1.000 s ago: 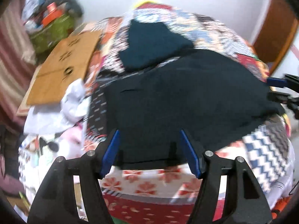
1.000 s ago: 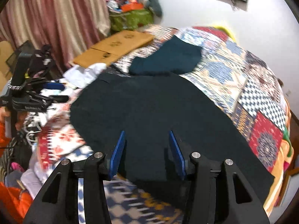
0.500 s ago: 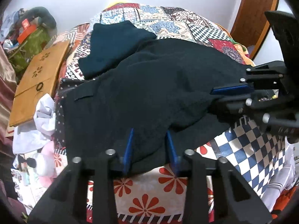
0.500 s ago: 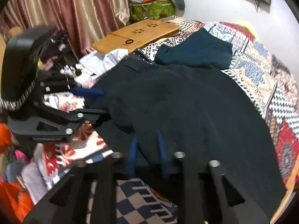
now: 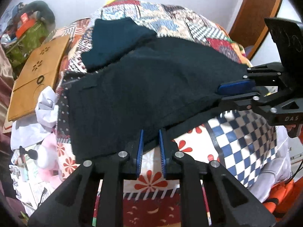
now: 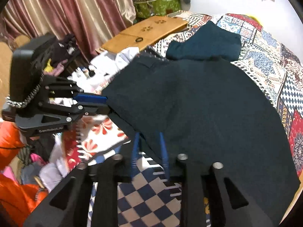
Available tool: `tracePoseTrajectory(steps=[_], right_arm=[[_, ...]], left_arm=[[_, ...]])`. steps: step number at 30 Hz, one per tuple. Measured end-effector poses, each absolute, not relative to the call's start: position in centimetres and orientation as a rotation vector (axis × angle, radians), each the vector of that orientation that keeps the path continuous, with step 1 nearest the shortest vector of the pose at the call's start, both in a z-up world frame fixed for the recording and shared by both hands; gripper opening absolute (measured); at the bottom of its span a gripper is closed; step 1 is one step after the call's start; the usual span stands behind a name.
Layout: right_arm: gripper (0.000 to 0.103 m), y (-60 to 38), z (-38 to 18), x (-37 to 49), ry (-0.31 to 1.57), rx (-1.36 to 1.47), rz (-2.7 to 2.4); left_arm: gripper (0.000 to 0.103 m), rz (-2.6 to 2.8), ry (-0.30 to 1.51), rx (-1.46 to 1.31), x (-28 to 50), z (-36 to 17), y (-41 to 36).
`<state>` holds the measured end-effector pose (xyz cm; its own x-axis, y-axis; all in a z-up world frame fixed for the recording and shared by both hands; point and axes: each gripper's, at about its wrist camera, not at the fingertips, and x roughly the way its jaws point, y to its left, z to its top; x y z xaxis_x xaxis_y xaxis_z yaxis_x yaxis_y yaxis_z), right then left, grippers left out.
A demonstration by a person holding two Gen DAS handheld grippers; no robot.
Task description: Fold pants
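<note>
Dark pants lie spread on a patchwork bedspread; they also show in the right wrist view. My left gripper is shut on the pants' near edge and lifts it off the bed. My right gripper is shut on the same edge further along, also lifted. Each gripper shows in the other's view, the right one at the right, the left one at the left.
A folded teal garment lies on the bed beyond the pants. A brown wooden board, white cloth and clutter sit beside the bed. Curtains hang at the left in the right wrist view.
Both grippers have closed on the pants' near edge and raised it. The two grippers have come closer together.
</note>
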<state>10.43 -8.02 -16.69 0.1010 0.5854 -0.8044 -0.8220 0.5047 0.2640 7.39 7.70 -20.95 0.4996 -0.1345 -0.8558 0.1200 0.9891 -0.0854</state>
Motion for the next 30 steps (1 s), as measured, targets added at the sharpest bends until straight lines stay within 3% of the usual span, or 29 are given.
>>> tracePoseTrajectory(steps=[2,5,8,10,14,17,18,24,28,30], right_arm=[[0.038,-8.5,-15.7,10.9,0.999,-0.242,1.054],[0.043,-9.3,-14.5,12.4,0.946,-0.189,1.000],[0.043,-9.5,-15.3,14.0,0.946,-0.160,0.906],[0.043,-9.6,-16.4,14.8,0.967,-0.149,0.863],[0.044,-10.4,-20.0,15.4,1.079,-0.125,0.805],[0.044,-12.0,-19.9,14.4,1.052,-0.091,0.830],[0.044,-12.6,-19.7,14.0,1.052,-0.084,0.837],[0.044,-17.8,-18.9,13.8,1.016,0.001,0.750],[0.044,-23.6,-19.0,14.6,0.996,0.079,0.595],[0.044,-27.3,-19.2,15.0,0.985,0.118,0.505]], left_arm=[[0.018,-0.101,0.996,-0.018,7.6,-19.7,8.5],[0.019,-0.019,0.961,-0.034,9.1,-18.6,9.8],[0.029,-0.016,0.975,-0.087,11.1,-19.2,10.5],[0.044,-0.029,1.003,-0.099,12.5,-20.5,10.0],[0.047,-0.066,1.084,-0.083,13.2,-23.6,8.7],[0.053,-0.045,1.074,-0.072,12.1,-24.7,8.3],[0.058,-0.029,1.074,-0.059,11.9,-24.6,8.2],[0.059,-0.012,1.064,0.032,12.1,-22.4,6.6],[0.073,-0.052,1.038,-0.023,14.5,-20.5,5.5],[0.075,-0.075,1.034,-0.038,16.2,-20.0,4.4]])
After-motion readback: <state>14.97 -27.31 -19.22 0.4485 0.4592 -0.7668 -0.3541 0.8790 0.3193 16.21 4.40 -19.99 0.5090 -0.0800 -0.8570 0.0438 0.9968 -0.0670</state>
